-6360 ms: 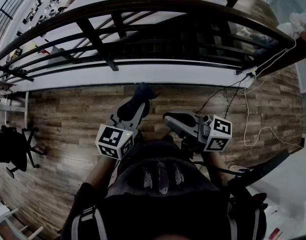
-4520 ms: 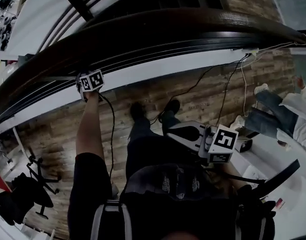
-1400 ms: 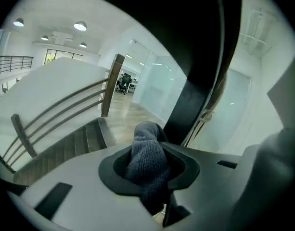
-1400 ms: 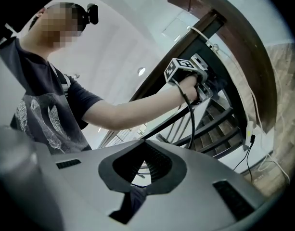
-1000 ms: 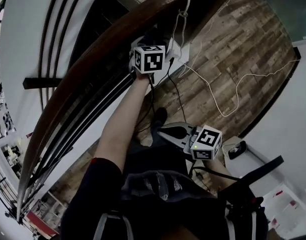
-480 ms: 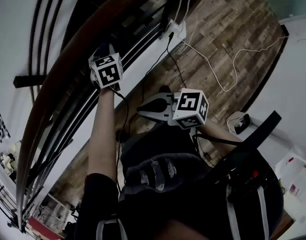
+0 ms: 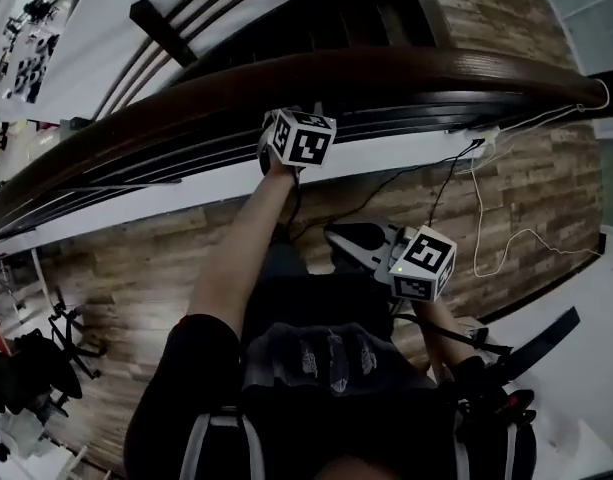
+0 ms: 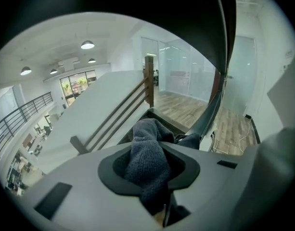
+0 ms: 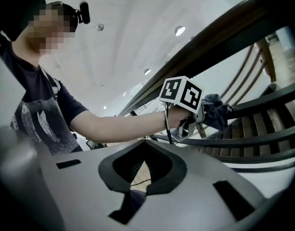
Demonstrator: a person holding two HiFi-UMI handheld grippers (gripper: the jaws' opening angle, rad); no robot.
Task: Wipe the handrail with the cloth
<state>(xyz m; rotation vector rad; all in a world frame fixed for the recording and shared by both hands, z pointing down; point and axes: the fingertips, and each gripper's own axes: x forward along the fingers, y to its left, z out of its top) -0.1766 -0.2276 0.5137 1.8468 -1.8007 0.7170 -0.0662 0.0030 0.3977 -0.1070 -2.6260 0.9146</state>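
Nearest to the body, the grey right gripper (image 7: pixel 344 240) hangs low in front of the person's dark shirt. Its jaws are together and nothing is between them; through the gap behind them only floor is seen. It has stayed in this low place during all the last seconds and takes no part in the work.

The person's bare left forearm (image 7: pixel 236 258) reaches up and forward to the grey left gripper (image 8: pixel 154 170). Its jaws are closed firmly on the dark blue-grey knitted cloth (image 8: pixel 147 153), which bulges out beyond the tips.

The cloth is at the near side of the wide dark brown wooden handrail (image 7: pixel 436 73), about at the middle of the stretch in view. From the right gripper view, the bunch of cloth sits just under the wood, close to the black metal bars (image 9: pixel 262 143). The contact itself I cannot see clearly.

One second ago, this gripper was just beside the end of the handrail, where the white cables (image 7: pixel 486 238) come down to the wood-plank floor (image 7: pixel 136 258). Half a second ago it was already apart from there, and now it is well apart. So I judge that the stroke has turned back from the end. That end part has probably been wiped, and the long curve toward the left is probably what remains.
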